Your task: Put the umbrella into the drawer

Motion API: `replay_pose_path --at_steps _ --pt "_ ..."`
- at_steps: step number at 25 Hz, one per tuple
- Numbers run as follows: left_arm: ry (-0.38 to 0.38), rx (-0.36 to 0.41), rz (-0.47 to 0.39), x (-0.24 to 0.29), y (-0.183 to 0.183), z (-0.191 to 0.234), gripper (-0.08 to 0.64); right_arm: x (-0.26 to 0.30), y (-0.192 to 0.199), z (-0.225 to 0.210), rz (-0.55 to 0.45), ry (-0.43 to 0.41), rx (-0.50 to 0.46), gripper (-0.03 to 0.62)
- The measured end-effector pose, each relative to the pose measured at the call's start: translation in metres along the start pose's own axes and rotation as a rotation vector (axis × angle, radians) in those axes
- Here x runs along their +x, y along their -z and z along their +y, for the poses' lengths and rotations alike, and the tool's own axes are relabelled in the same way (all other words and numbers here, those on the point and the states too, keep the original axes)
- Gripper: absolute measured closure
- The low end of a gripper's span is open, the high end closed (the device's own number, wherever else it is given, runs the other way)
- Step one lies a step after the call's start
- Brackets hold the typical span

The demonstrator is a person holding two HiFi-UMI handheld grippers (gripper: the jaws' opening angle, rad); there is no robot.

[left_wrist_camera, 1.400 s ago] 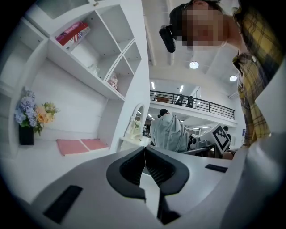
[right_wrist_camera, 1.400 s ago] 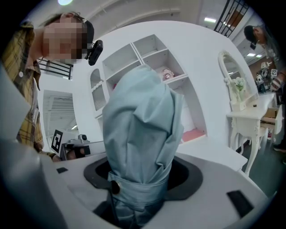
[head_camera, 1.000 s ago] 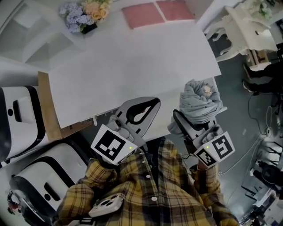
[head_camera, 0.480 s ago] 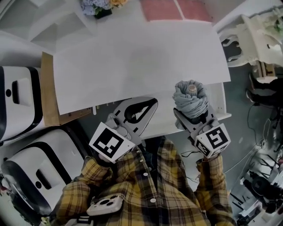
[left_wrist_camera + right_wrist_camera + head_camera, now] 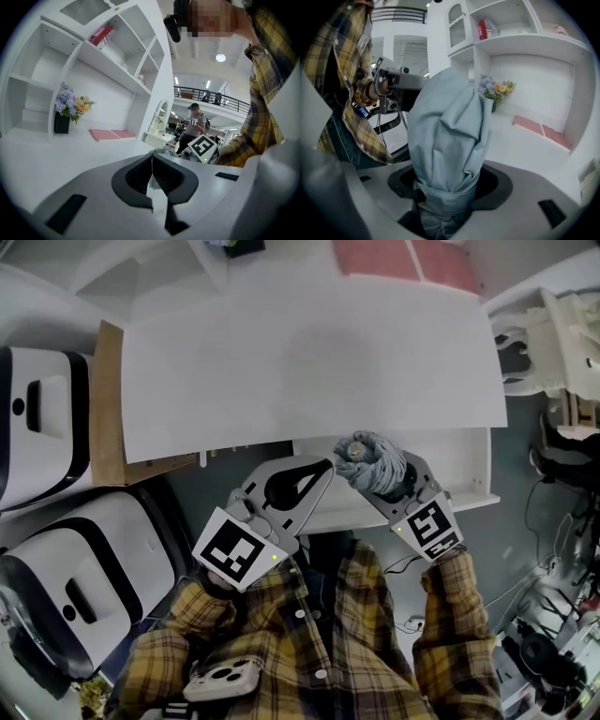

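A folded grey-blue fabric umbrella (image 5: 368,457) is held in the right gripper (image 5: 384,480). In the right gripper view the jaws are seen spread wide around the umbrella (image 5: 447,122) at its strapped lower part, with the dark pads pressed against the cloth on both sides and the bundle standing out beyond them. In the head view the umbrella is placed over the left part of the open white drawer (image 5: 455,460), just below the front edge of the white worktop (image 5: 309,362). Whether it touches the drawer's floor cannot be told. The right gripper (image 5: 449,185) is carried by an arm in a yellow plaid sleeve (image 5: 450,606).

The jaws of the left gripper (image 5: 329,464) are closed against each other, and nothing is held between them, as the left gripper view shows (image 5: 151,158). Its tips are seen just beside the umbrella, at the drawer's left end.

At the back of the worktop two pink mats (image 5: 403,257) are laid side by side. A bunch of pale flowers (image 5: 70,104) in a dark pot is set against the white shelf unit (image 5: 117,56).
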State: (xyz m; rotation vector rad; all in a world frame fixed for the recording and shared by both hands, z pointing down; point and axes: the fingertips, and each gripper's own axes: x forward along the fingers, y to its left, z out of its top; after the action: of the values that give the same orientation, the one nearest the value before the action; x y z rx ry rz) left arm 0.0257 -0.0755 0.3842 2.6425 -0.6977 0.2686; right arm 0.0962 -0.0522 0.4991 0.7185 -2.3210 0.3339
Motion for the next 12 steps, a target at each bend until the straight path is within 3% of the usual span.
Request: replay_pose_path --at_steps 5,12 --pt "-0.018 -0.022 0.019 -0.005 0.015 0.001 0.538 0.027 0.033 0.016 0.112 -0.095 -0.109 0.302" --pt "-0.034 -0.041 0.038 -0.008 0.032 -0.001 0.538 0.057 0.073 0.015 0.208 -0.141 -0.157 0.302"
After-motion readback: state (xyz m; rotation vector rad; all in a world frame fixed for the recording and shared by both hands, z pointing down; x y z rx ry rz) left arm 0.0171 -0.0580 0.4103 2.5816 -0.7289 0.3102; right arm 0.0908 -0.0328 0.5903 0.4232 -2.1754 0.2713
